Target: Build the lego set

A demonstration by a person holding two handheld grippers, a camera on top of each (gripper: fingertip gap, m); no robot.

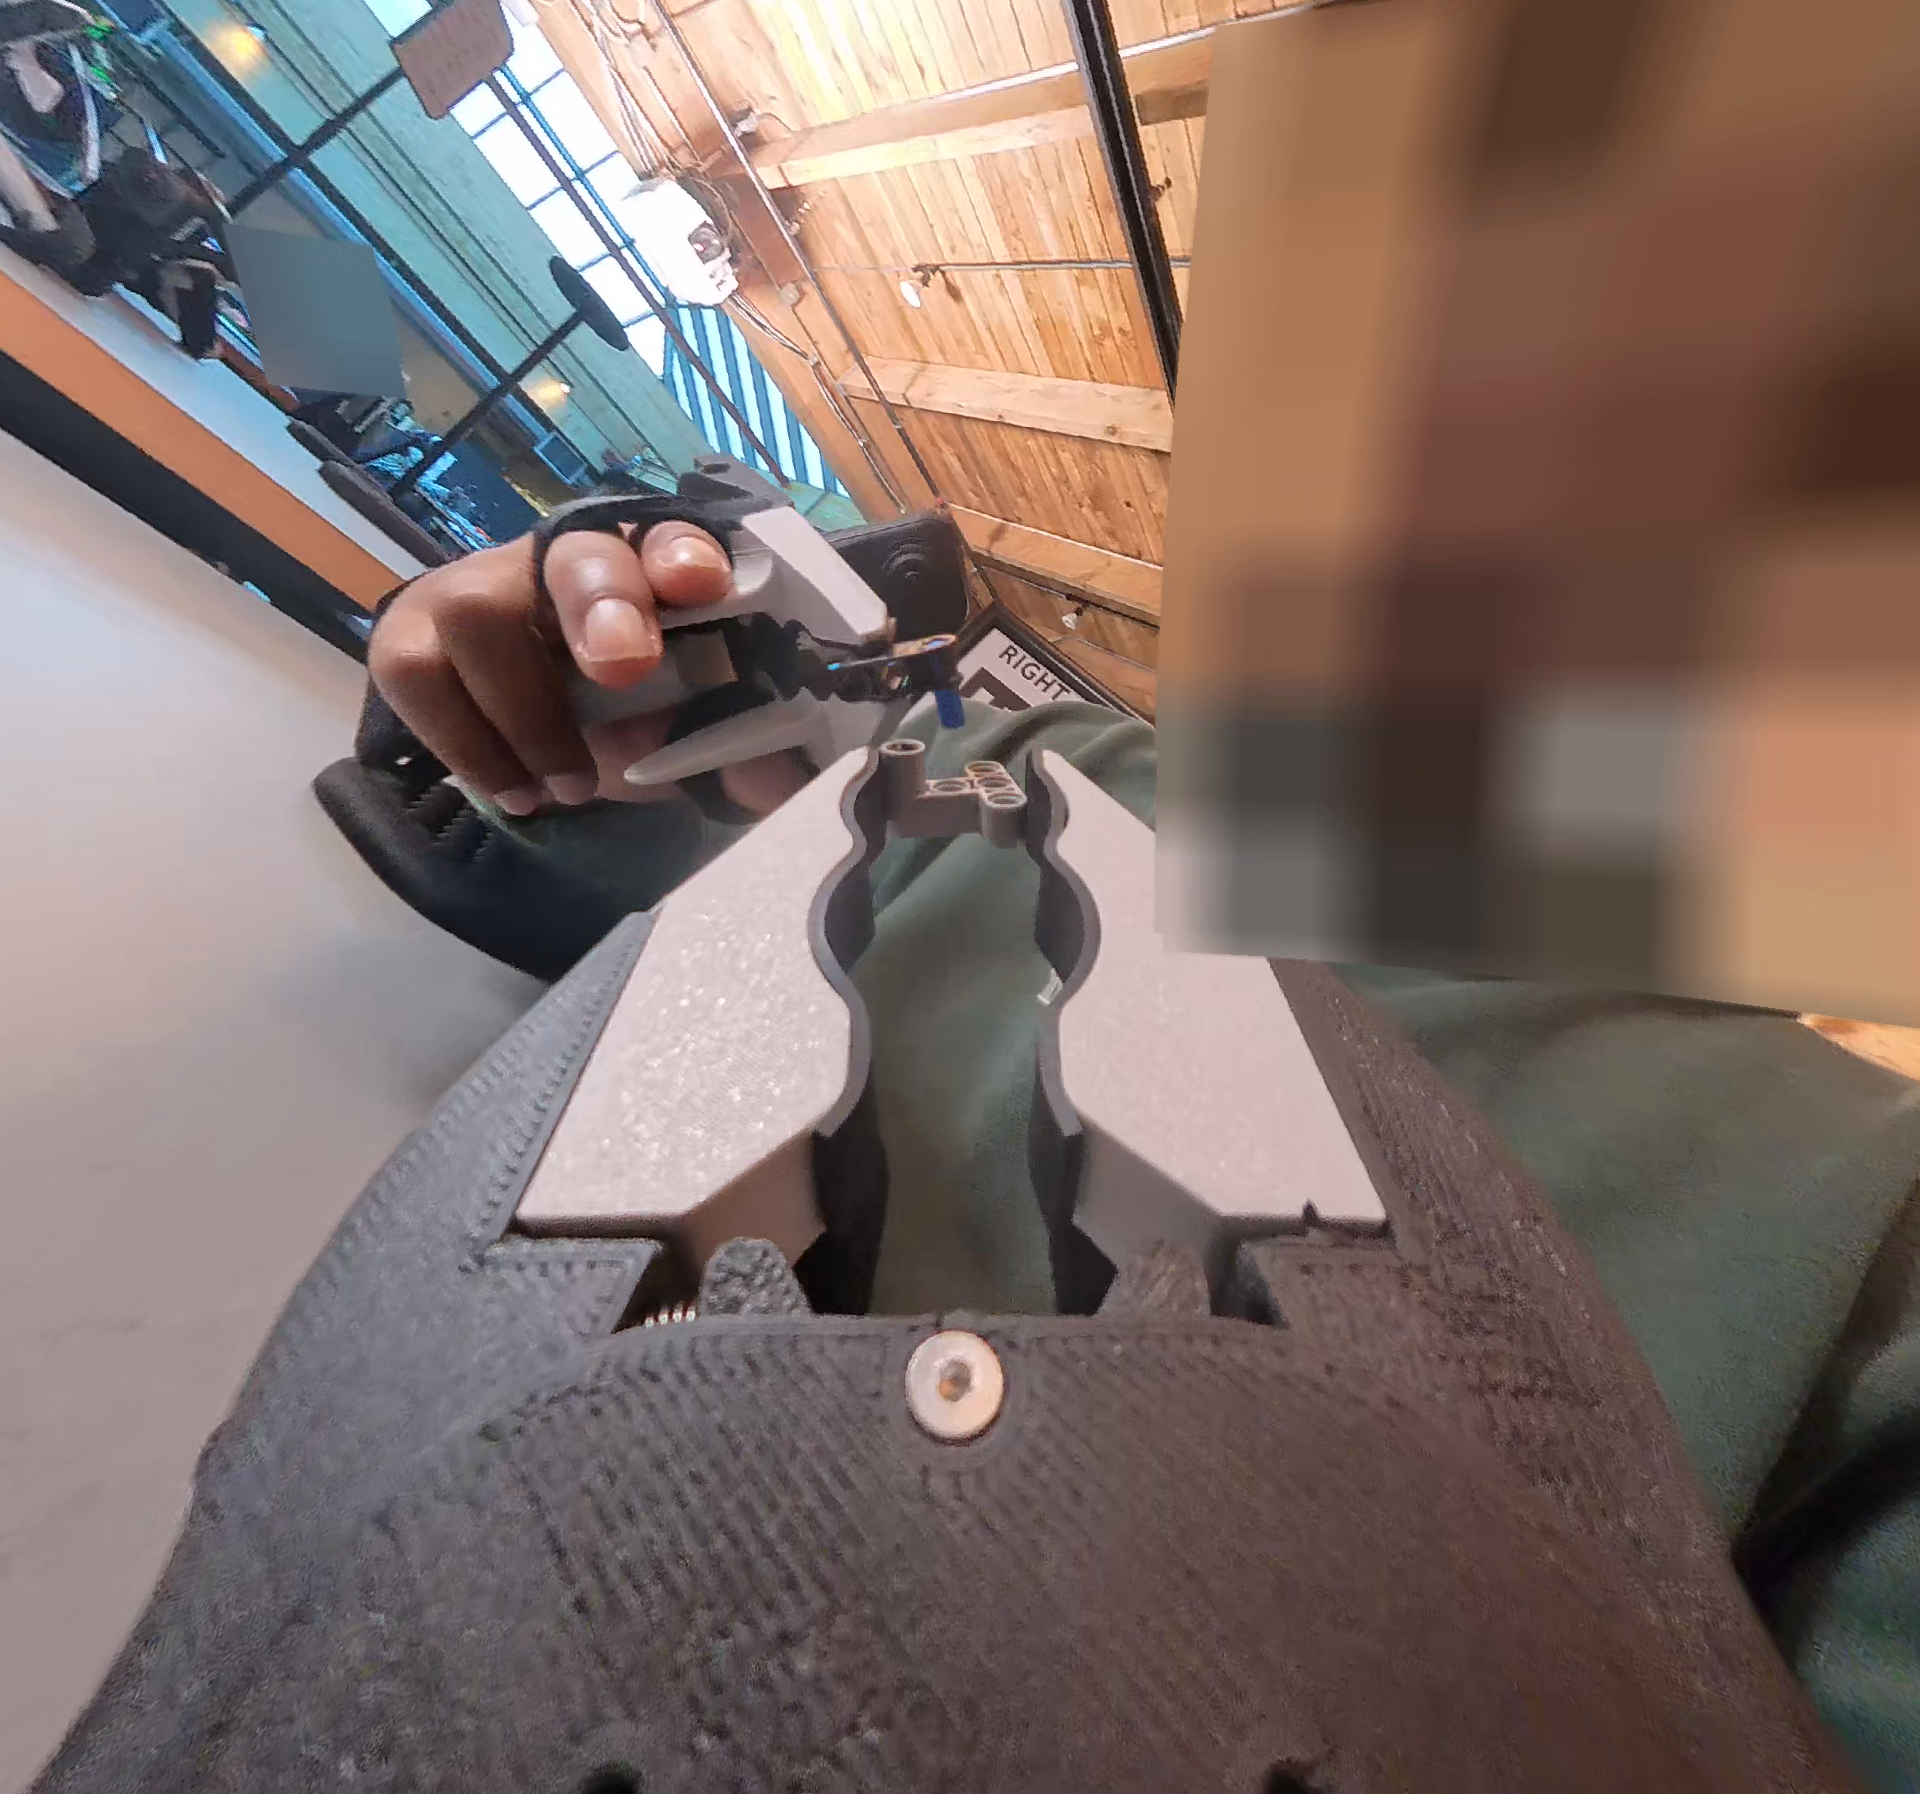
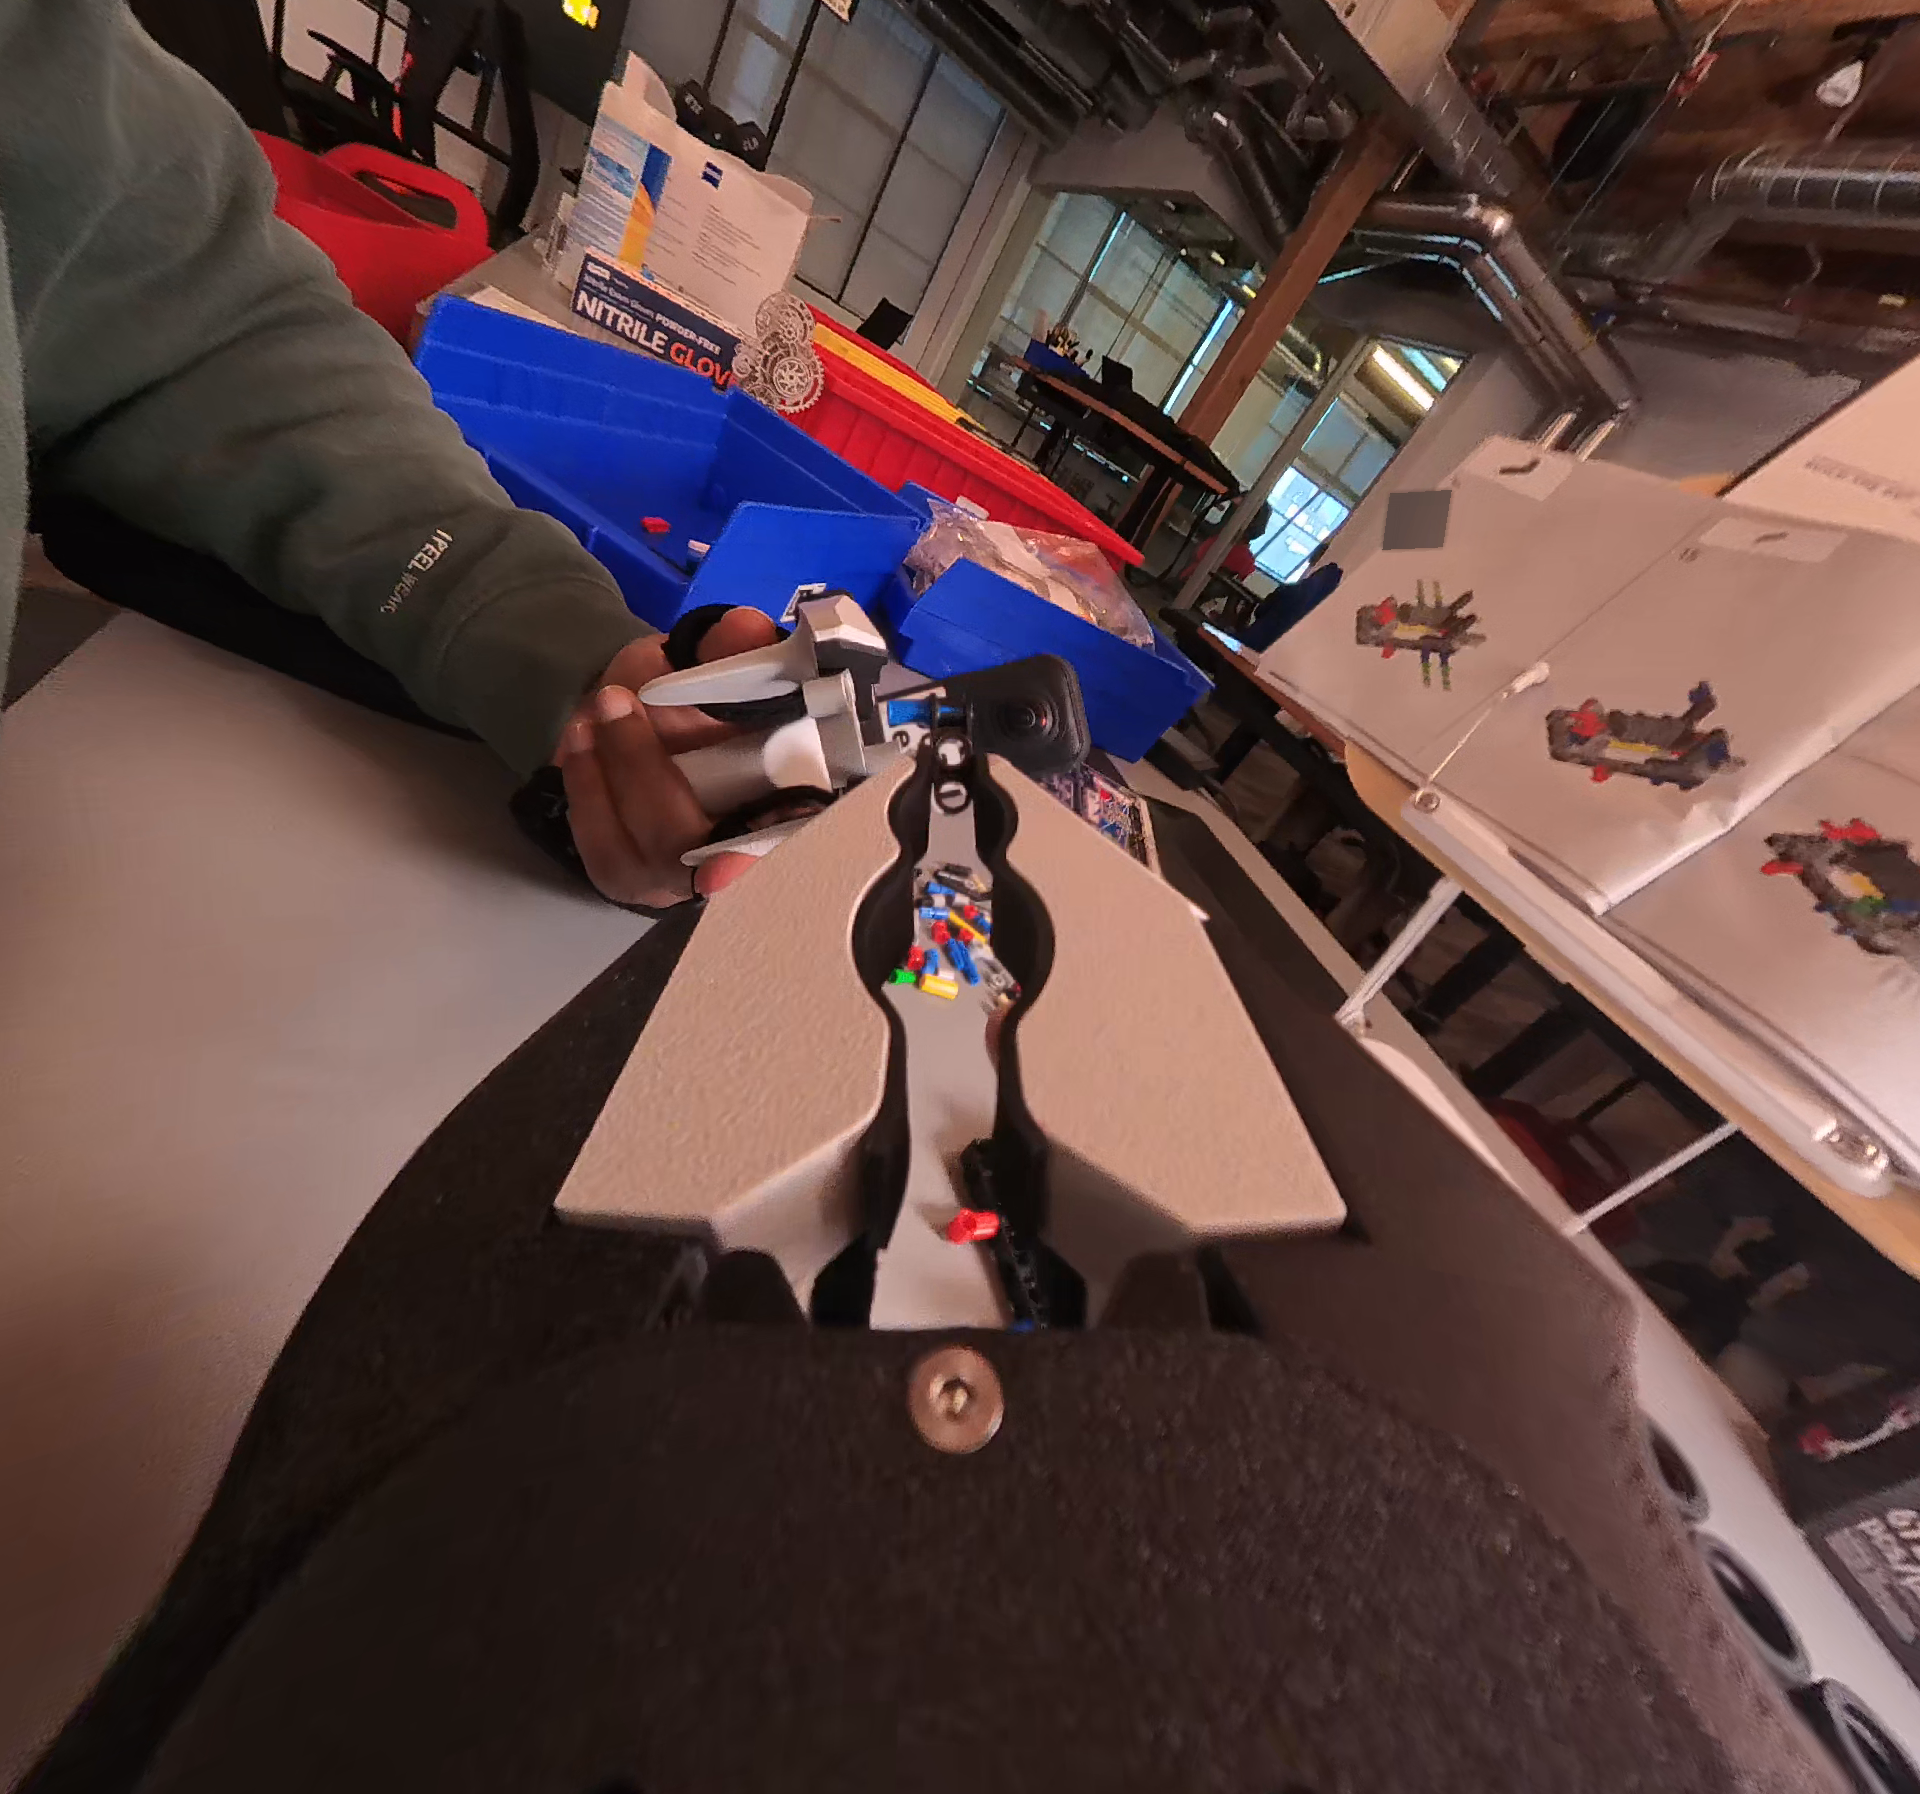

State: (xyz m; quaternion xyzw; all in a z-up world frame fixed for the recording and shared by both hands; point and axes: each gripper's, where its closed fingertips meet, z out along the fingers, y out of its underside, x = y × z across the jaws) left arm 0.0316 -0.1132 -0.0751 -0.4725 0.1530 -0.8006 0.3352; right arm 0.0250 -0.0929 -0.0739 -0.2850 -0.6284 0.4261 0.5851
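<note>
Grey lego piece (image 1: 961, 797) lies crosswise, seemingly, between left claw (image 1: 956, 773) tips.

I read this as a workshop / maker space in an industrial building. Exposed metal ducts (image 2: 1766, 186) and pipes under a timber plank ceiling (image 1: 935, 186), tall factory-style windows (image 2: 914, 134). Blue parts bins (image 2: 623, 435) and a red bin (image 2: 935, 456) stacked toward the far edge of the grey table (image 2: 208, 913), box of gloves (image 2: 655, 321) behind them. Open instruction booklet (image 2: 1662, 664) propped on the bench beside, loose small bricks (image 2: 951, 944) on the table
</note>
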